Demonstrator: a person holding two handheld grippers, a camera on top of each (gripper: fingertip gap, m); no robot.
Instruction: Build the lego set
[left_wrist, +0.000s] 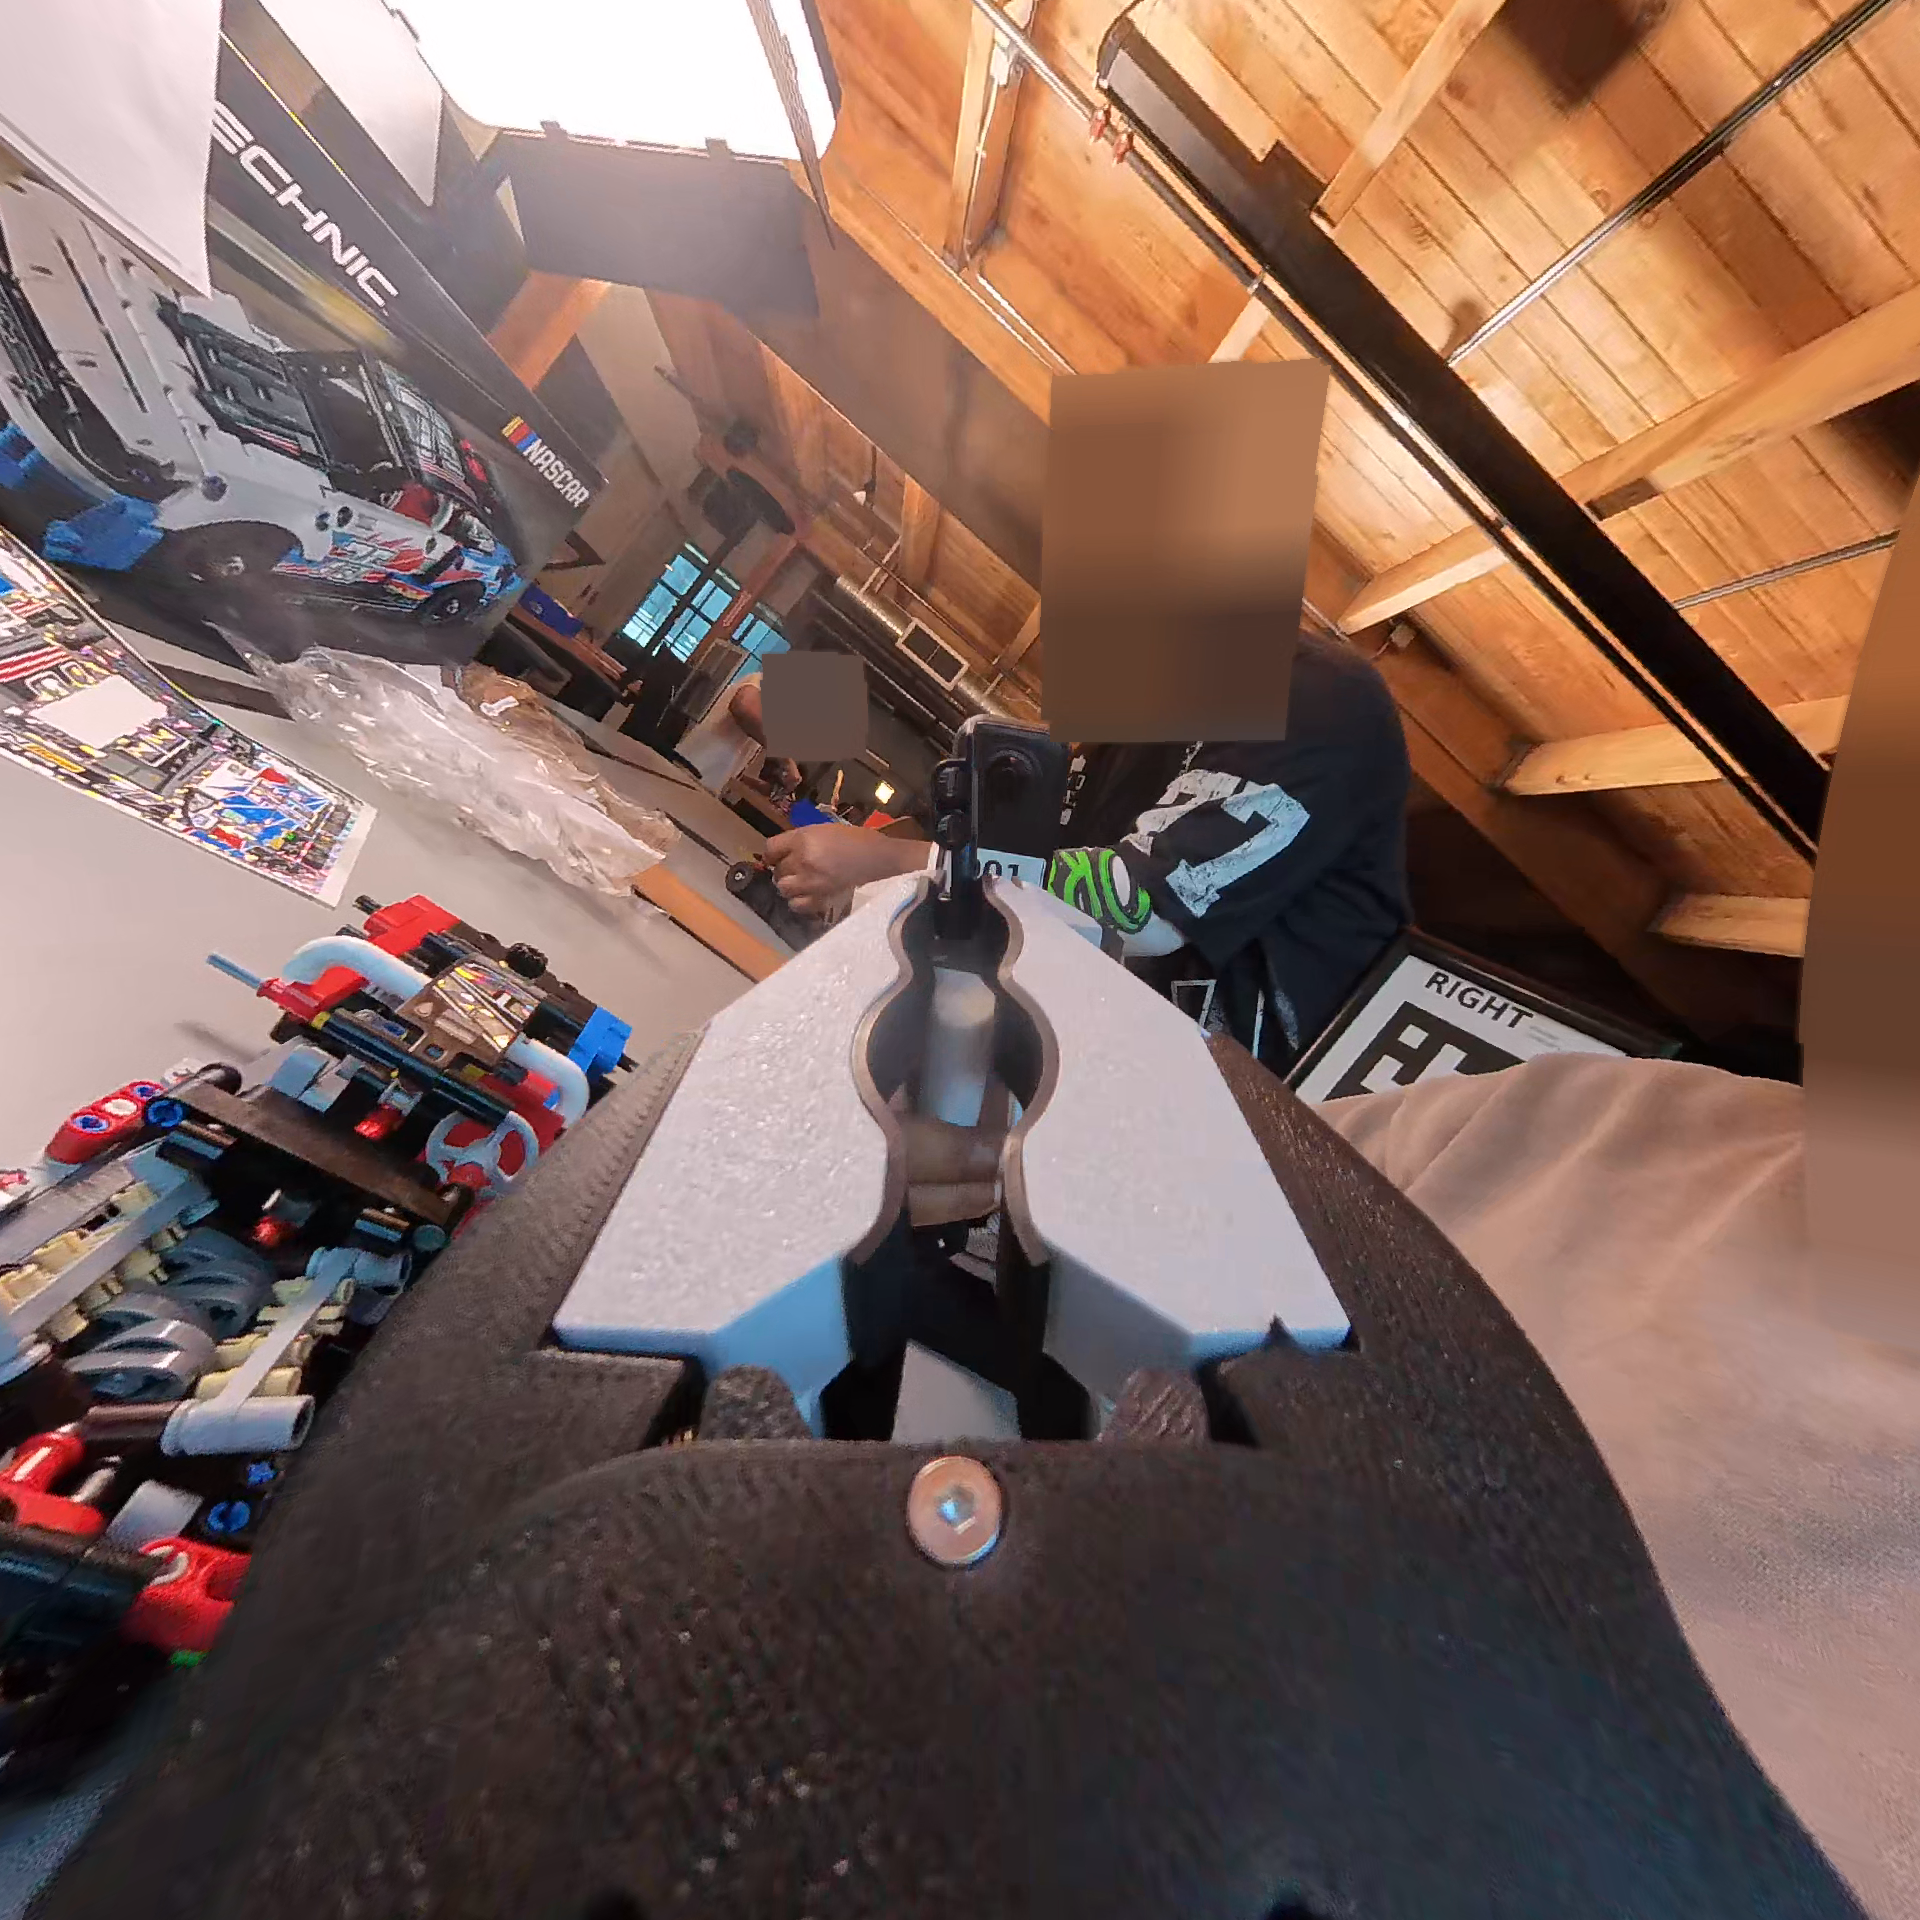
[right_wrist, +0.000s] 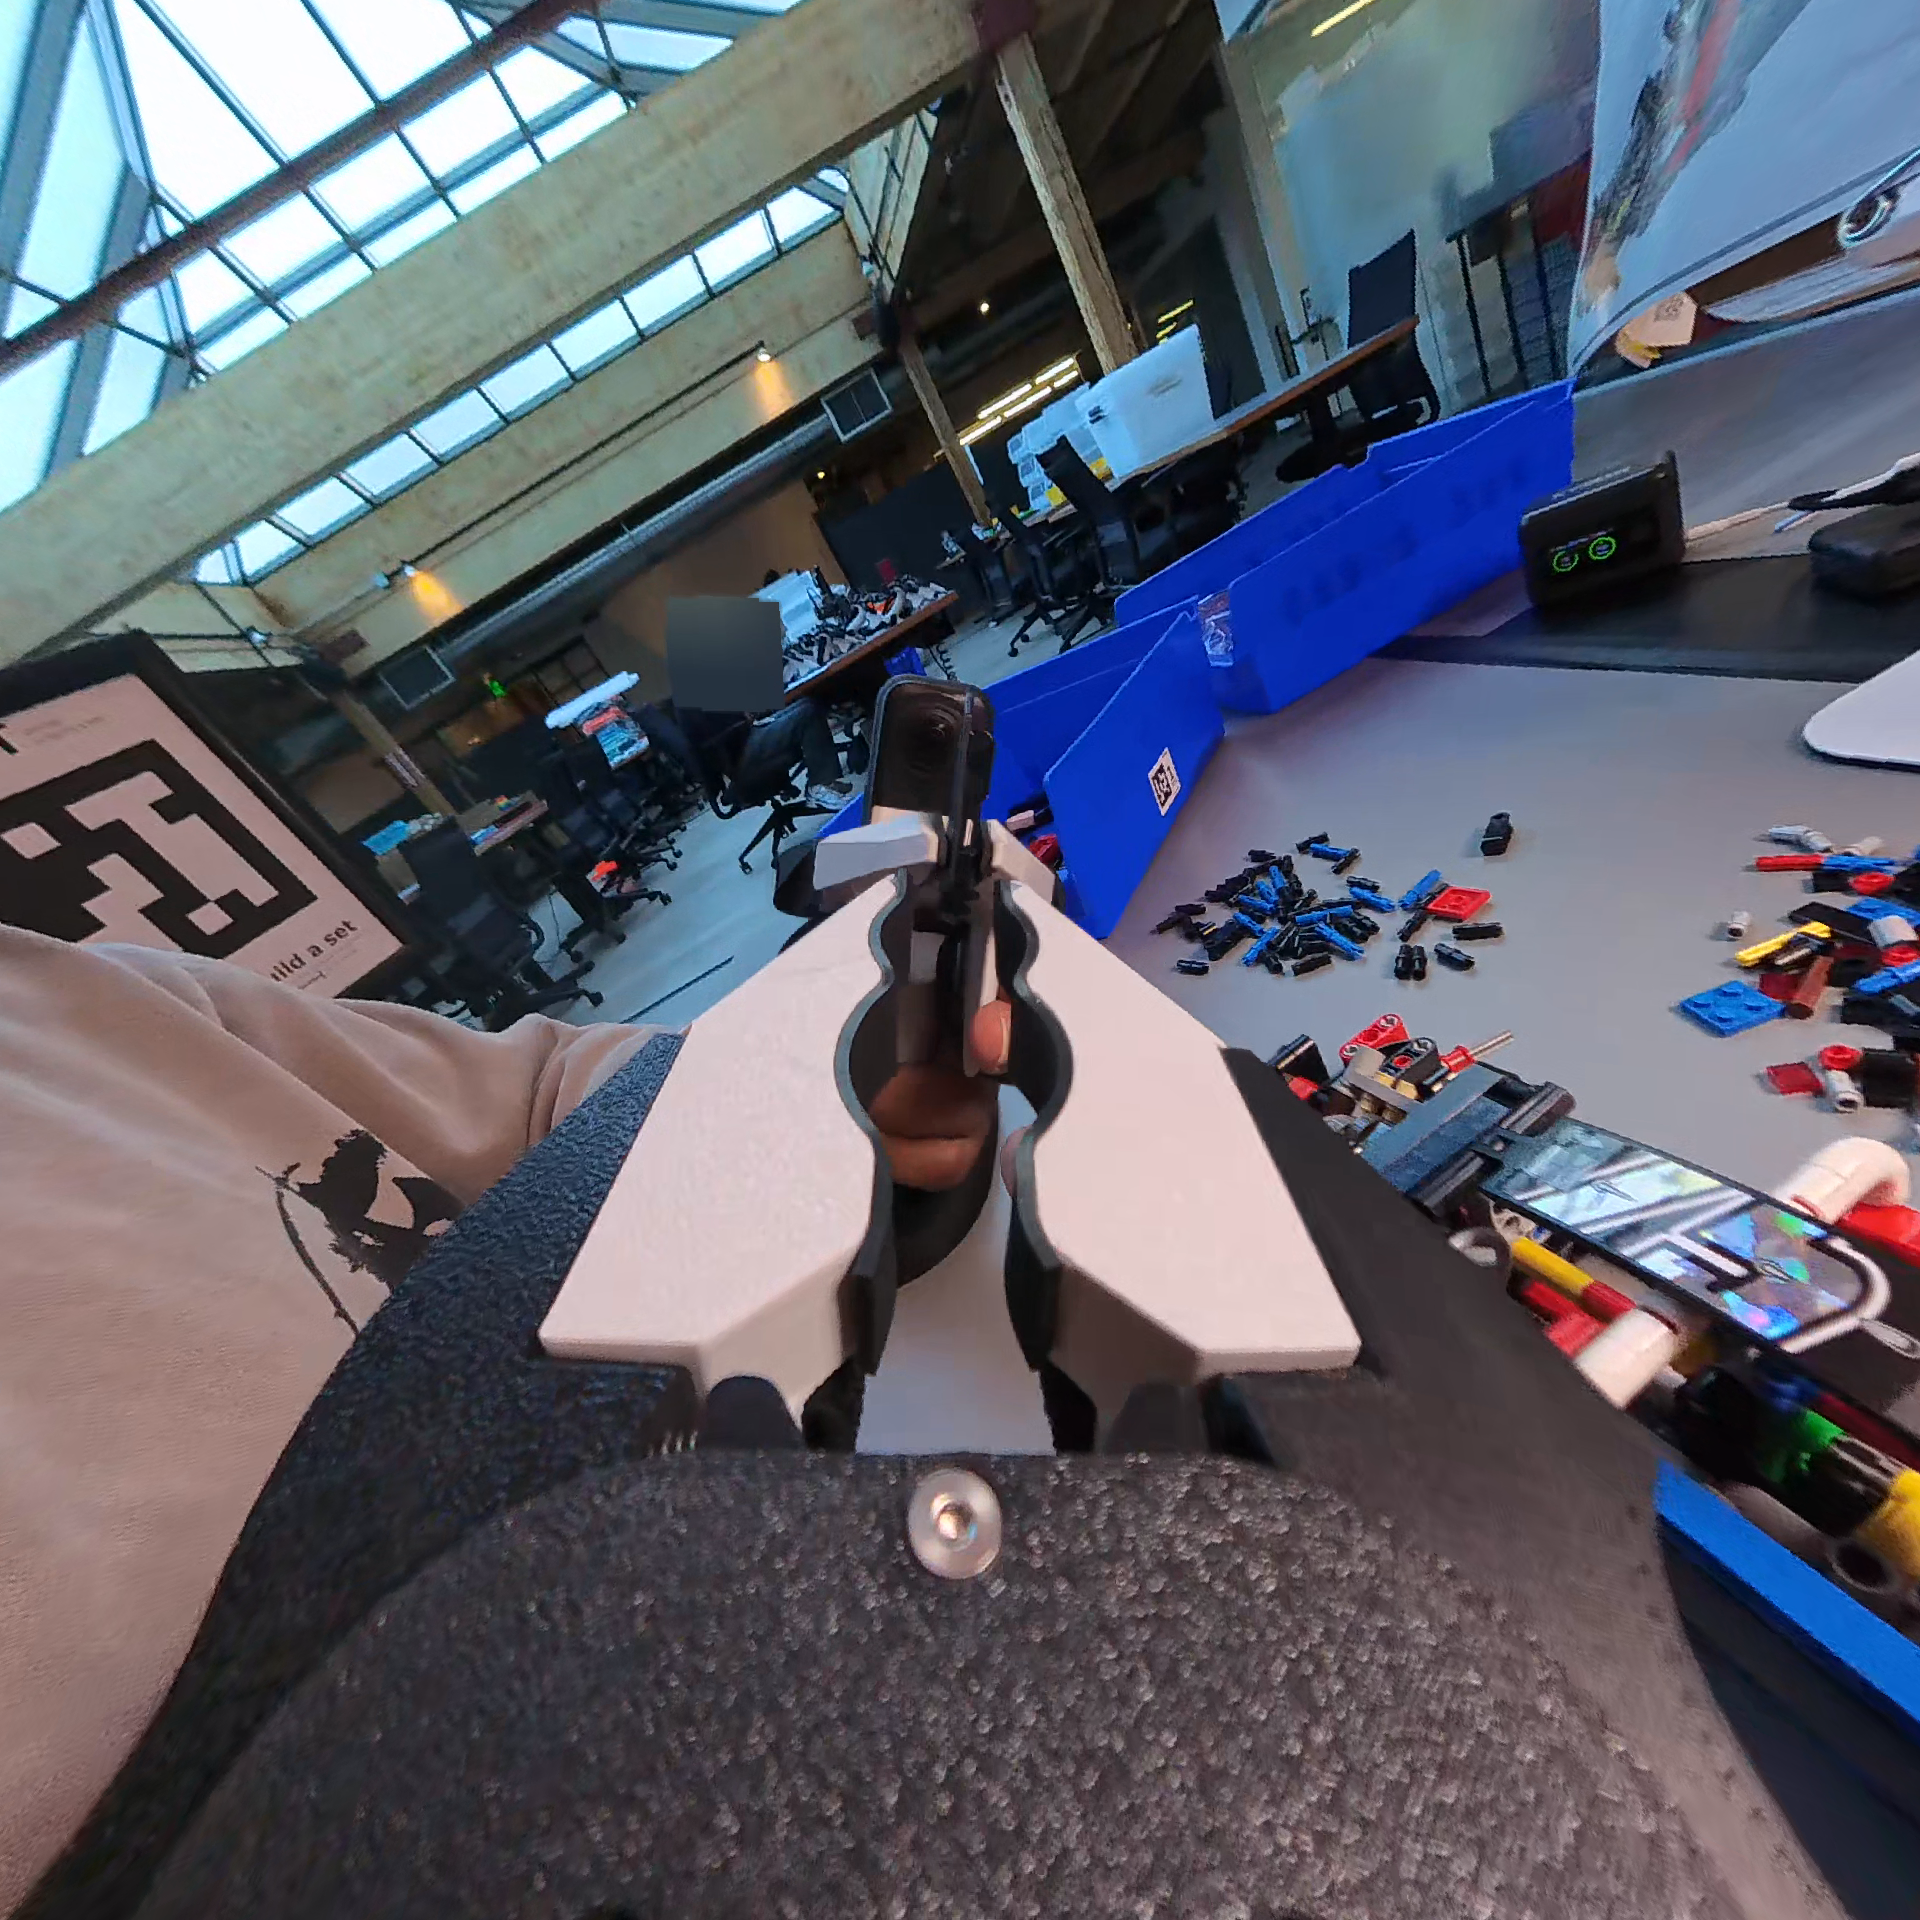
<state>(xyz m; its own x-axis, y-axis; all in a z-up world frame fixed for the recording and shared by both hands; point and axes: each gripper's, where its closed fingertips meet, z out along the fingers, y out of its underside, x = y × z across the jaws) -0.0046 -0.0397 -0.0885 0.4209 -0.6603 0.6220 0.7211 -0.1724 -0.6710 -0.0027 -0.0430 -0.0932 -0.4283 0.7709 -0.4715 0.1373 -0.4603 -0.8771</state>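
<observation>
Left claw and right claw, both pressed together and empty, are facing each other; the car is waiting beside them.

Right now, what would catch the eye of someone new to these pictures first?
The half-built lego car stands out, red, black and grey, on the grey table left of the left tongs. In the right wrist view, loose lego pieces lie scattered beyond the right tongs, beside blue bins.
</observation>
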